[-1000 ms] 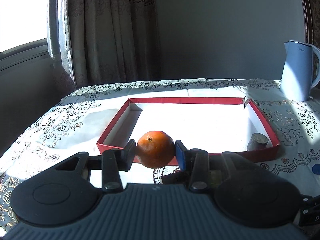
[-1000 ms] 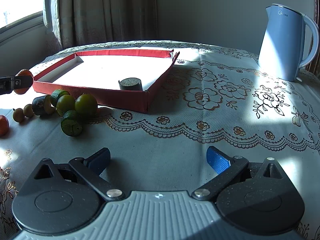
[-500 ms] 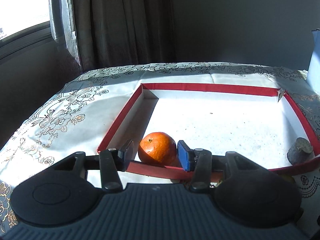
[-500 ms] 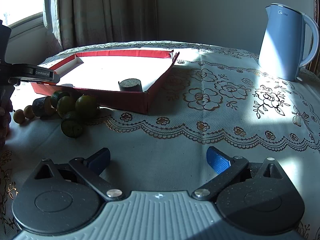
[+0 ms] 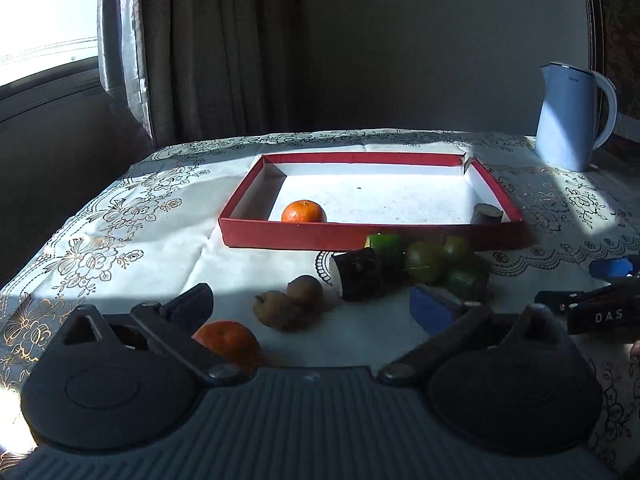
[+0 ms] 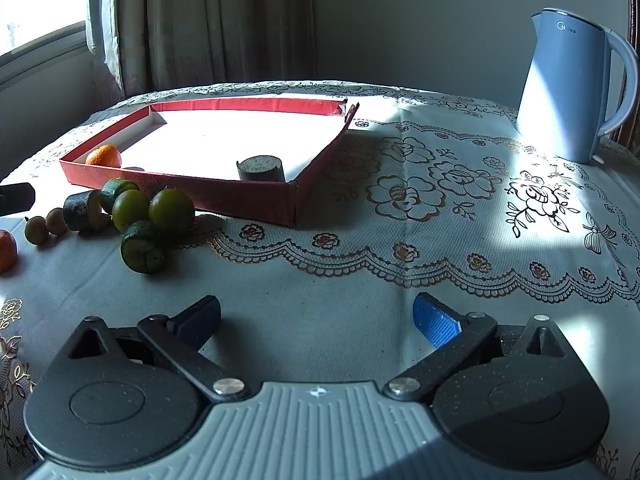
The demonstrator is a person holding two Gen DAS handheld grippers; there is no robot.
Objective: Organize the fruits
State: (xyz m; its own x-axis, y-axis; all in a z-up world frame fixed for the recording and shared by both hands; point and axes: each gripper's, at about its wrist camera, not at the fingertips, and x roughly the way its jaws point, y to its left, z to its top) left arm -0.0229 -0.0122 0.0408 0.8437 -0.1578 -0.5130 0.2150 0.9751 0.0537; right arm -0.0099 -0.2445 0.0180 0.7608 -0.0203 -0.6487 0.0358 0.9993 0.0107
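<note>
Right, one orange (image 5: 304,212) sits in the red tray (image 5: 360,236), at its near left corner, resting on the white floor just behind the front wall. A dark cut cylinder (image 5: 486,214) lies at the tray's near right corner. So the step in hand reads as a drop-off just finished, with the rest of the fruit not yet sorted.

The left gripper (image 5: 312,304) is opening, jaws spread wide, pads pressing on nothing; it hovers low over the bench (image 5: 120,240) in front of the tray. A second orange (image 5: 226,340) lies on the cloth just beside its left finger, partly hidden by it. Two small brown fruits (image 5: 288,300) sit a little further out, touching each other. Beyond them, against the tray's front wall, a cluster: dark cylinder piece (image 5: 360,274), green fruits (image 5: 426,266).

The right gripper (image 6: 316,320) is wide open and empty, parked over bare cloth, well apart from the fruit. A kettle (image 6: 568,92) stands far right, out of the way.

Next move, likely: the left gripper takes the second orange. It calls for shifting left to centre the fruit between the pads before closing, since it is round and may roll.
</note>
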